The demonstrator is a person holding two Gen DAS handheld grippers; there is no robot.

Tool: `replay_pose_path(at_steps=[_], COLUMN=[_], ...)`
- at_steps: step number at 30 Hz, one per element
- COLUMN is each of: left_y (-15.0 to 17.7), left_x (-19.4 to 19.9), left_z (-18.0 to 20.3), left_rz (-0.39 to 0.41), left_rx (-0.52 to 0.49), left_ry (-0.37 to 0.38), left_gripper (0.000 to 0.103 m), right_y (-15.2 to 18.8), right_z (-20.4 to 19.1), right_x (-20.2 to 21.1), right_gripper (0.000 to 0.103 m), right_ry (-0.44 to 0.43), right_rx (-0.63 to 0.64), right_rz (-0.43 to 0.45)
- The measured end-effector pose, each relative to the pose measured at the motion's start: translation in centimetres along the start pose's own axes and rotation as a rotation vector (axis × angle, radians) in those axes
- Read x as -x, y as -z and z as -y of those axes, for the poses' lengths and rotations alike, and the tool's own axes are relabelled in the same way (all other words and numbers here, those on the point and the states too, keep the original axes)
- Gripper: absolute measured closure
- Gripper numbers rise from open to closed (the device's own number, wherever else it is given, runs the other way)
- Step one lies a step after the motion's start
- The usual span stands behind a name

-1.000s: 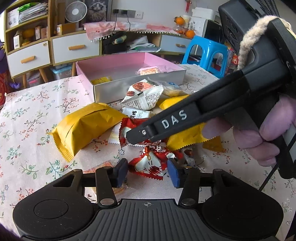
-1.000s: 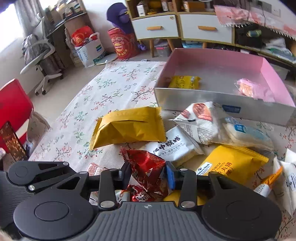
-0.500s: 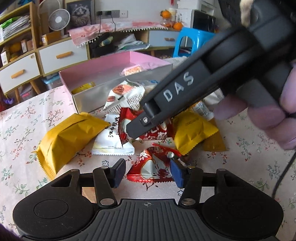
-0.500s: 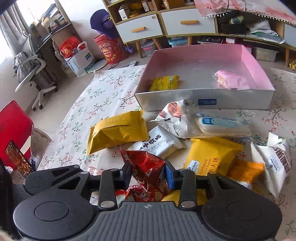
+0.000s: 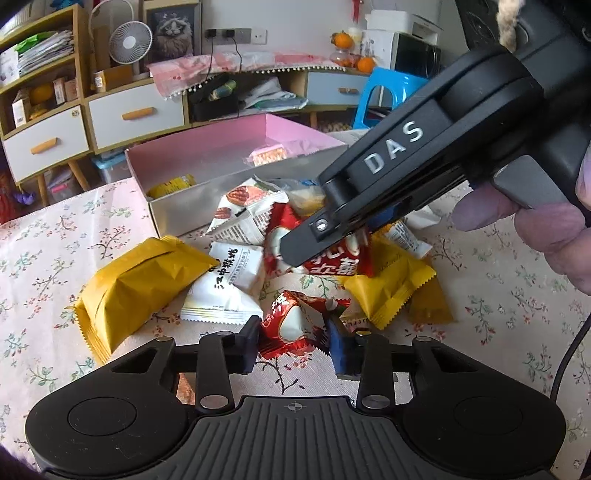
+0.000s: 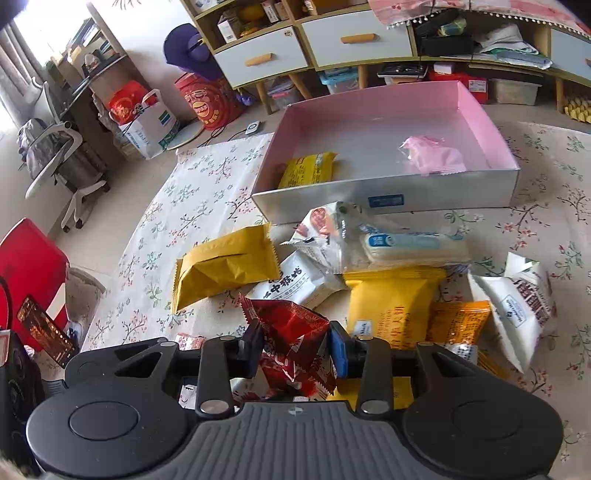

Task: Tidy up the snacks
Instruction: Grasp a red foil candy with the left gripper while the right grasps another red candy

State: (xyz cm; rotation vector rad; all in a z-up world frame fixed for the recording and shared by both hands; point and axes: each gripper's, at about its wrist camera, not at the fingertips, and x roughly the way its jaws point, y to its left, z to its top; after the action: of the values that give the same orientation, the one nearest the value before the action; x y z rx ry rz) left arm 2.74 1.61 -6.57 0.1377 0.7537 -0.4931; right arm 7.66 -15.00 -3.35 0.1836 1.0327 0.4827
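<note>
On the floral tablecloth (image 6: 192, 206), snack packets (image 6: 395, 306) before drawer units (image 6: 314, 40).

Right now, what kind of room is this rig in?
Probably a lived-in home living room: a floral tablecloth under the snack pile, a wooden cabinet with drawers, a desk fan and a framed cat picture.

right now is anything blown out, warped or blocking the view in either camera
Right wrist view: the window at top left is blown out white, and the pink-lined cardboard box bows from fisheye. Left wrist view: the right hand-held gripper looms large, hiding part of the snack pile; lighting is even.
</note>
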Motion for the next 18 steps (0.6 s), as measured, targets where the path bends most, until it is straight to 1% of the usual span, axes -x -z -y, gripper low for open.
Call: replay_pose_path(at_steps=[2, 5, 12, 16, 18], left_y=[-0.1, -0.3, -0.7, -1.4, -1.8], left_x=[0.3, 0.7, 1.3, 1.9, 2.3], left_z=[-0.3, -0.8, -1.6, -2.2, -2.6], left_rz=[0.004, 0.01, 0.021, 0.044, 0.065], left_rx=[0.006, 0.027, 0.07, 0.116, 0.135], left_ry=[-0.005, -0.013, -0.035, -0.032, -0.043], left_gripper=[0.07, 0.073, 0.074, 0.074, 0.074], right_y=[-0.1, -0.3, -0.7, -1.1, -1.3], right_z=[0.2, 0.6, 1.8, 2.5, 2.9], right_x=[0.3, 0.6, 1.6, 2.3, 2.7], right_gripper=[0.076, 0.076, 0.076, 0.076, 0.076], right_ry=[-0.003, -0.006, -0.01, -0.018, -0.023], right_rx=[-0.01, -0.03, -0.074, -0.102, -0.118], right_rz=[0.002, 0.009, 0.037, 0.058, 0.071])
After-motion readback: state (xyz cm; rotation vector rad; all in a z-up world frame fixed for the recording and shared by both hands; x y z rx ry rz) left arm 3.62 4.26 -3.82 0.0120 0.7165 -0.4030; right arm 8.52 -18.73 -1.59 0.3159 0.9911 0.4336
